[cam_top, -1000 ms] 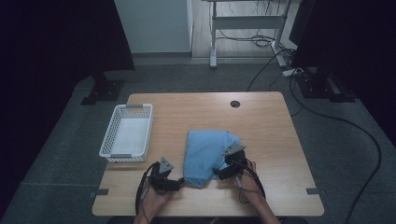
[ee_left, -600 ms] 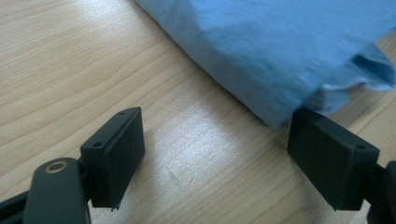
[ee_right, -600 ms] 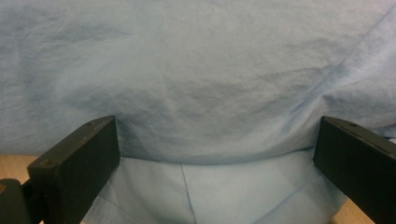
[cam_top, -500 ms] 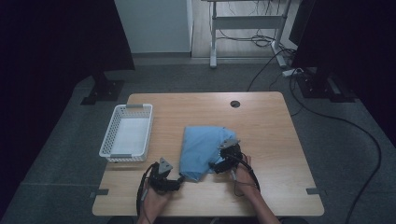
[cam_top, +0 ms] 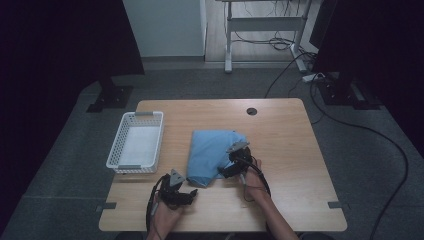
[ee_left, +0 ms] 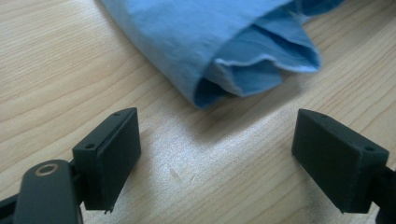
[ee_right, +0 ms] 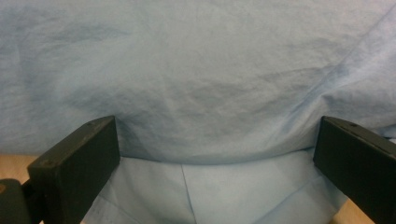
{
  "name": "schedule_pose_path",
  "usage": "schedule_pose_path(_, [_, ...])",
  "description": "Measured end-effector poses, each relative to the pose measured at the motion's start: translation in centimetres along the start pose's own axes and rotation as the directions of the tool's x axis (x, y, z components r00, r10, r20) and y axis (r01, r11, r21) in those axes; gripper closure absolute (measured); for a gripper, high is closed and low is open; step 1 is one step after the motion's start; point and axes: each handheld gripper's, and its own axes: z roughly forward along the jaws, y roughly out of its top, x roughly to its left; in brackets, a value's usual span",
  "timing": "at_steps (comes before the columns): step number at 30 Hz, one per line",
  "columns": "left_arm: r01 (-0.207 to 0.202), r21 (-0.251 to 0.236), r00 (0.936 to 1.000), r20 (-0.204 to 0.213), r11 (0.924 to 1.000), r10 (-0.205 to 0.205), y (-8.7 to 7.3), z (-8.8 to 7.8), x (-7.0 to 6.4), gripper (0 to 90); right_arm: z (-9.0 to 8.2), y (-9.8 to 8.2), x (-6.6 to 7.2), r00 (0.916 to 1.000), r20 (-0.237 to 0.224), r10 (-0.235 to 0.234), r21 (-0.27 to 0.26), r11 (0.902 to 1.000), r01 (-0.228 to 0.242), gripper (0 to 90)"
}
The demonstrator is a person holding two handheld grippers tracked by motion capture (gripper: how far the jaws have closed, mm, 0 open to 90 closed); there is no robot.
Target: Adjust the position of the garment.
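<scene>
From the high view we see a folded blue cloth [cam_top: 212, 156] lying near the middle of the wooden table [cam_top: 285, 135], with a white basket [cam_top: 135, 141] well apart on its left side. Our left gripper [cam_top: 192, 192] rests on the table just off the cloth's near left corner, and our right gripper [cam_top: 225, 172] sits at the cloth's near right edge, over the fabric.

The left gripper view gives us what the high view cannot: the cloth's [ee_left: 224, 51] corner is a stack of folded layers with a rounded fold facing us, and bare wood lies between that corner and our jaws. Those jaws stand wide apart with nothing between them, not touching the cloth.

The right gripper view puts us close against the cloth [ee_right: 201, 84]: a creased upper layer overlaps a smoother lower one. The jaws here stand wide, one on each side of the fabric, and we cannot tell whether they press on it.

Beyond the cloth's far edge the table is bare up to a round cable hole [cam_top: 251, 111], and open wood lies to the cloth's right.
</scene>
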Motion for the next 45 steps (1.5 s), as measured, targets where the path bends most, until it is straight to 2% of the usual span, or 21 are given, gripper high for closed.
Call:
schedule_pose_path(32, [-0.015,-0.001,0.9997,0.017,0.9999,0.015,0.2,0.2,-0.2,14.4,4.9,4.8,-1.2,0.9998,-0.011,-0.014,-0.001,0.9999,0.014,0.1])
schedule_pose_path(45, [-0.013,0.002,0.9998,0.013,0.9999,0.013,0.2,0.2,-0.2,13.6,4.8,4.9,-1.4,0.9996,-0.021,-0.020,-0.005,0.9998,0.020,0.2])
